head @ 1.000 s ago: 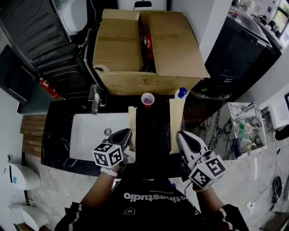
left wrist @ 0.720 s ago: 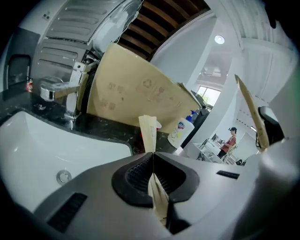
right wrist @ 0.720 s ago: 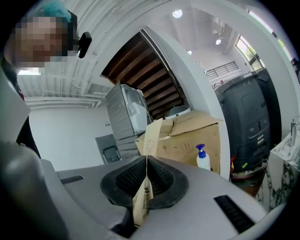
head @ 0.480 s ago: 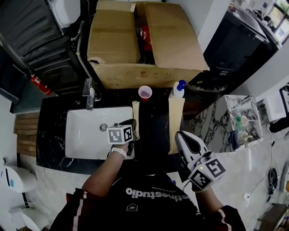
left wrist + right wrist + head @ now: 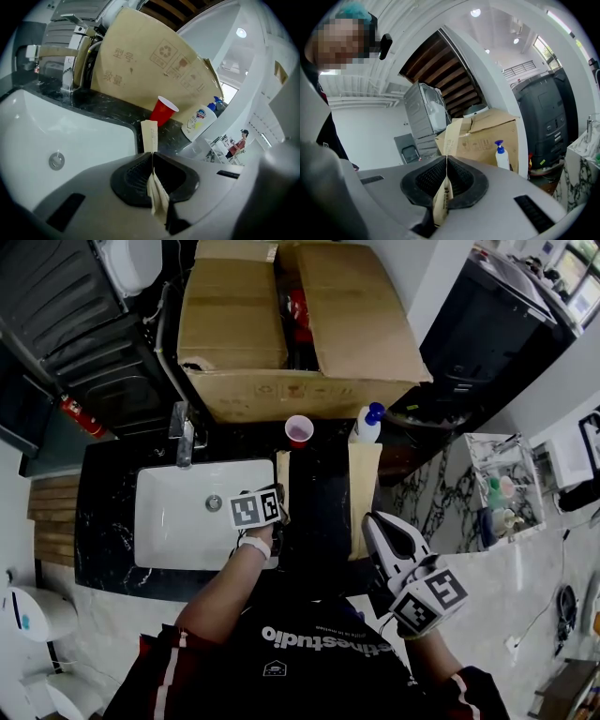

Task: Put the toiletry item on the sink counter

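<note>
Left gripper point(image 5: 151, 158), clenched on a packet point(image 5: 149, 135), has pushed forward to the sink point(image 5: 178, 521) rim, packet just ahead over the surface point(image 5: 319, 484), so set-down looks close; right gripper point(image 5: 446, 161) hangs back, gripping a second packet point(image 5: 453, 133).

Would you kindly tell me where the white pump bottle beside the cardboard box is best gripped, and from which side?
I would grip the pump bottle on its white body, below the blue pump, coming from the front: it stands upright with the cardboard box close behind and the red cup to its left. The right gripper is nearer, though shut on a paper packet.
</note>
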`<action>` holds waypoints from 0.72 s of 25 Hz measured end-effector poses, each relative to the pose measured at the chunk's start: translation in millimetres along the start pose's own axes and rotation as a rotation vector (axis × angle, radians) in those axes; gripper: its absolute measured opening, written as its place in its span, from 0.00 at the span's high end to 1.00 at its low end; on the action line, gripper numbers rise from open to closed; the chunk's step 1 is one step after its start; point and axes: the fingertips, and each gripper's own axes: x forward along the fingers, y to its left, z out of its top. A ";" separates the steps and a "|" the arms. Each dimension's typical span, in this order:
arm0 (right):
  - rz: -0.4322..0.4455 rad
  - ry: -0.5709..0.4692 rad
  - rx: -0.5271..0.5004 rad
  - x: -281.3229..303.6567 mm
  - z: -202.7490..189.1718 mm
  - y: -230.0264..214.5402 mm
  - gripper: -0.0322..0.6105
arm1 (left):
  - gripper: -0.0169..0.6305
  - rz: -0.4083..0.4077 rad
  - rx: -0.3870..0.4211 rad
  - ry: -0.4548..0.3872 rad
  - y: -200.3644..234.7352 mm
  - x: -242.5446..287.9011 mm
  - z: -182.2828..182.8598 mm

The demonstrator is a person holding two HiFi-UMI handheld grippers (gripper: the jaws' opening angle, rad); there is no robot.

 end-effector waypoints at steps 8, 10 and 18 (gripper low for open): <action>0.006 0.006 -0.013 0.8 -0.9 0.0 0.88 | 0.88 -0.017 -0.005 -0.024 1.5 -3.4 -0.6; 0.006 0.016 -0.016 1.0 -2.8 -0.3 0.88 | 0.86 -0.019 0.004 -0.031 2.3 -6.3 2.4; 0.027 0.007 -0.019 3.5 2.3 3.7 0.88 | 0.82 -0.067 0.090 -0.138 -17.7 -51.4 46.5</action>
